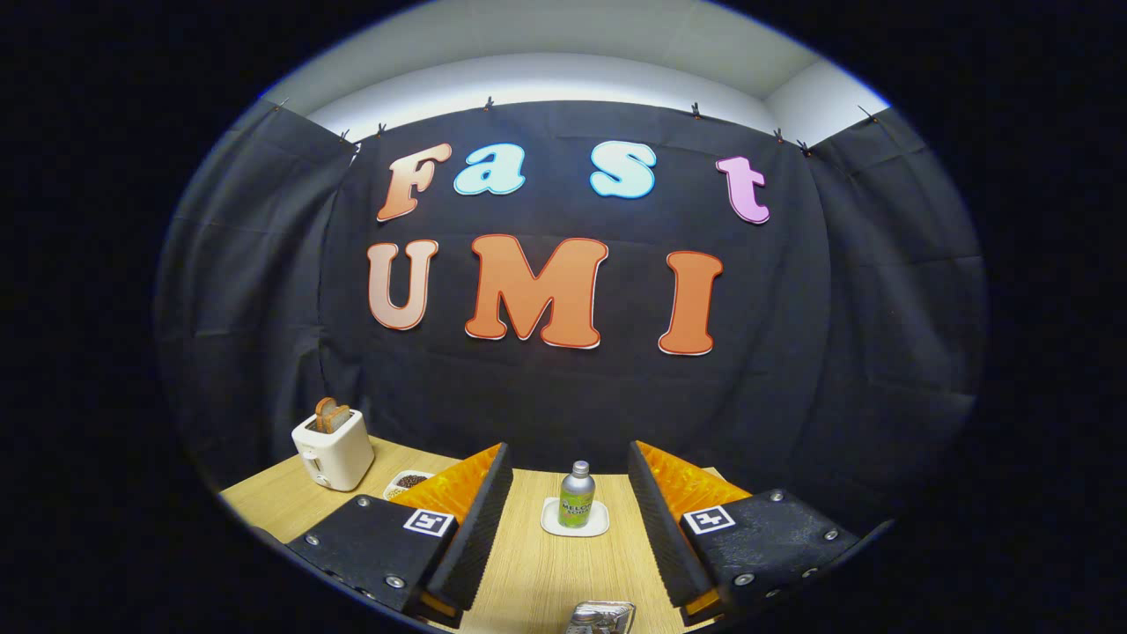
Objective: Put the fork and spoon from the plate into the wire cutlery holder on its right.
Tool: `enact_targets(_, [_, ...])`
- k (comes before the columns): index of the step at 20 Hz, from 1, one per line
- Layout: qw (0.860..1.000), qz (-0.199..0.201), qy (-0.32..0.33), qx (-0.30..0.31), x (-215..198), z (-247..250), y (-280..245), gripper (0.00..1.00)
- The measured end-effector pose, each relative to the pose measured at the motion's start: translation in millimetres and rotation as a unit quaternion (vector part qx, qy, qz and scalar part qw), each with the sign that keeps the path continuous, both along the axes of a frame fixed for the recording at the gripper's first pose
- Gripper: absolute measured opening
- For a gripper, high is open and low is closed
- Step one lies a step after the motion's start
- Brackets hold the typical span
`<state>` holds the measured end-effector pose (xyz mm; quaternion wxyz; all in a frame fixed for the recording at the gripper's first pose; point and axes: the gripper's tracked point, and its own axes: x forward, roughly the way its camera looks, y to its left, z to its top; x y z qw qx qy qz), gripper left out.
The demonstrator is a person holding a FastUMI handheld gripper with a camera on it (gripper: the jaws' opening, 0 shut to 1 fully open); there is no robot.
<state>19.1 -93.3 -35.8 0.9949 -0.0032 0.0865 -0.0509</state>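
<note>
Two fingers (pixel 570 519) stand apart over the wooden tabletop (pixel 546 572); a bottle (pixel 577 495) on a small tray (pixel 574 519) sits between them, a toaster (pixel 334 447) nearby.

I am looking over the wooden counter (pixel 546 563): a white toaster (pixel 335 449), a small bowl (pixel 407 482) and a coaster (pixel 575 519) bearing a bottle are sitting on it

- You have a square coded marker (pixel 429 521) on each finger of the gripper (pixel 570 519), fingers spread wide; neither carries words.
- Your bottle (pixel 577 495), far beyond the fingers, wears a label too small to read.
</note>
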Motion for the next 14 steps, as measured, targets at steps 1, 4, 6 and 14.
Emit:
enact_targets(1, [1.0, 0.006, 0.0, -0.001, 1, -2, 3, 0.8])
enact_targets(4, [1.0, 0.016, 0.005, -0.001, 0, -6, 13, 0.8])
enact_targets(6, [1.0, 0.019, -0.003, 0.003, -1, 0, 17, 0.8])
enact_targets(14, [0.999, 0.032, -0.037, 0.005, 0, 27, 34, 0.88])
